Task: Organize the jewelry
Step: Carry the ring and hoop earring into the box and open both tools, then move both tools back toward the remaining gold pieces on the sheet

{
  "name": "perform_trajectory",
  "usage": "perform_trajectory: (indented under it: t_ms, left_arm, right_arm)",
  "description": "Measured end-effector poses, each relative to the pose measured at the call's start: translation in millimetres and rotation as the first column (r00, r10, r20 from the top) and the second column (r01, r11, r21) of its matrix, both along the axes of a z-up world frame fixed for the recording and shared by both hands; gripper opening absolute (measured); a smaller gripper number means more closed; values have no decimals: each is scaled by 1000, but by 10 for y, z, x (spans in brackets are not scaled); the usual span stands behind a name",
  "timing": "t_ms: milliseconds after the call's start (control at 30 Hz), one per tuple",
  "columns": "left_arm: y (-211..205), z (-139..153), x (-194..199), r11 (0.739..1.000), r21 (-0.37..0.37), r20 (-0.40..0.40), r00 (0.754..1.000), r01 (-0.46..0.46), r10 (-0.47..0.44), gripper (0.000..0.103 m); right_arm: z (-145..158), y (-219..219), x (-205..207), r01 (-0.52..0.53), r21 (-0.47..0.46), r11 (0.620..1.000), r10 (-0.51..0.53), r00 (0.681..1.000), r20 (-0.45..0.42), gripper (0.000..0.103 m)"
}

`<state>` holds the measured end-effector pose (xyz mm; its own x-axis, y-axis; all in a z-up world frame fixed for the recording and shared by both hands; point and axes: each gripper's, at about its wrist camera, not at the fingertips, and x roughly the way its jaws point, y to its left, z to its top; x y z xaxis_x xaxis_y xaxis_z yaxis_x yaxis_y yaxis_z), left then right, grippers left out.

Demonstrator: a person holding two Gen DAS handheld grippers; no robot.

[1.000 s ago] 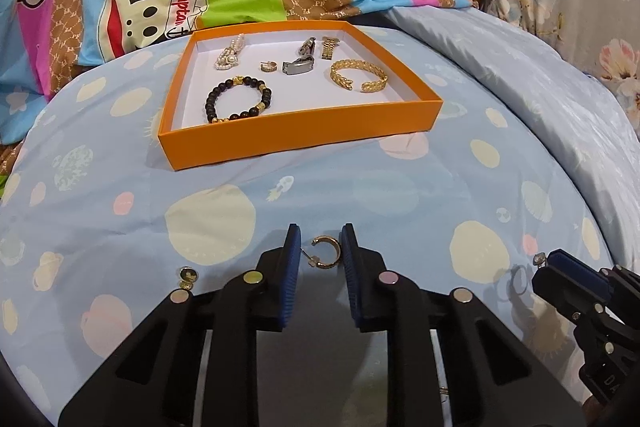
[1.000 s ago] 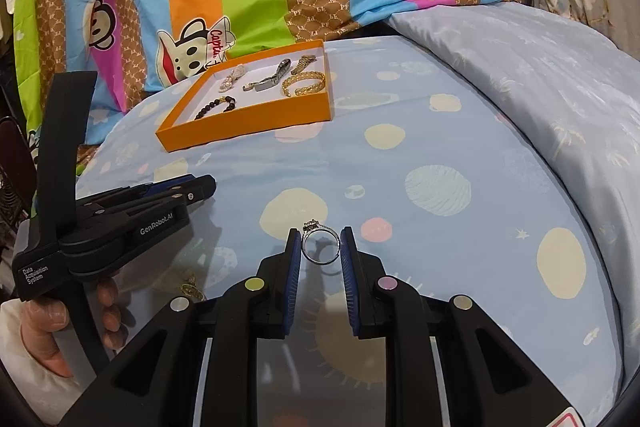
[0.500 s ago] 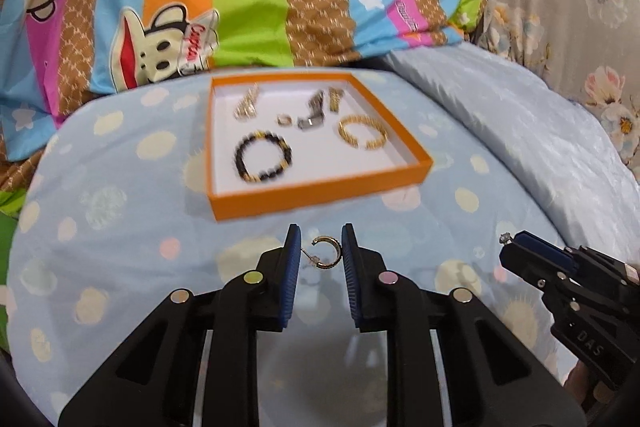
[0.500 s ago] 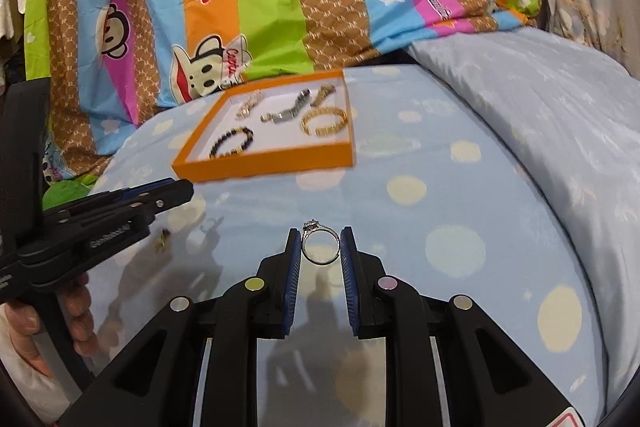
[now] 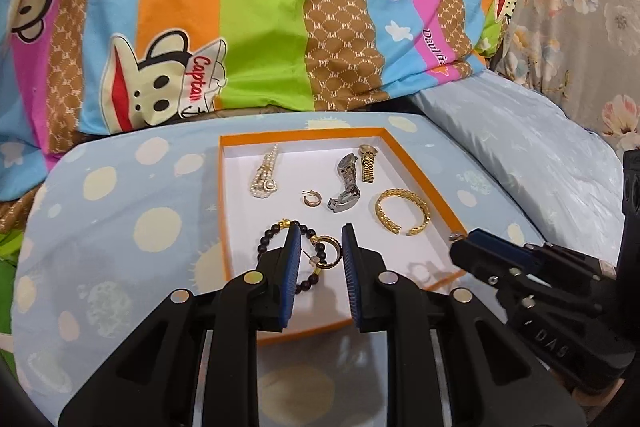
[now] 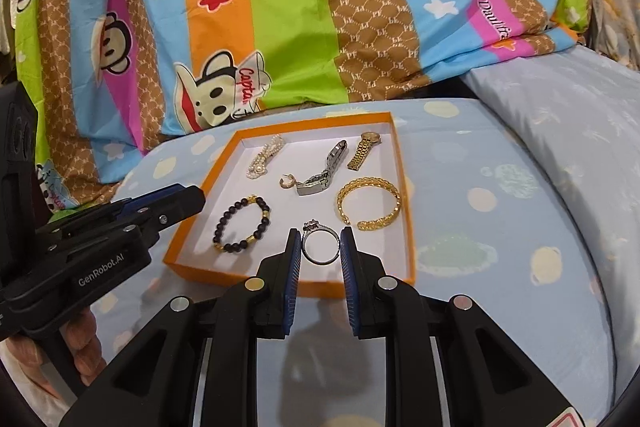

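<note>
left fingers [image 5: 320,251] pinch earring [image 5: 329,253] | right fingers [image 6: 320,247] pinch ring [image 6: 319,247] | you're over the tray [image 6: 407,227], ready to drop both

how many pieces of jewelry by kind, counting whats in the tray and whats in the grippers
Bracelets: 3, black bead bracelet, gold cuff bangle, pearl strand
Watches: 2, silver watch, gold watch
Hoop earrings: 2, one in the orange tray, one held by the left gripper
Rings: 1, silver stone-set ring held by the right gripper
Total: 8
</note>
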<state>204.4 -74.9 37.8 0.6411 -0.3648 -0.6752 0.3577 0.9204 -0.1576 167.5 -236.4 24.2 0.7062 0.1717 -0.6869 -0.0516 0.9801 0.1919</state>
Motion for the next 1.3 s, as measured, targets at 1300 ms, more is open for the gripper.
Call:
perform_trajectory:
  t_ms: [1300]
  left_arm:
    - [988,112,-813,992,-35,-39,992,-124,123,42]
  right_arm:
    - [124,102,-1335,22,-66,998,-18,998,57,33]
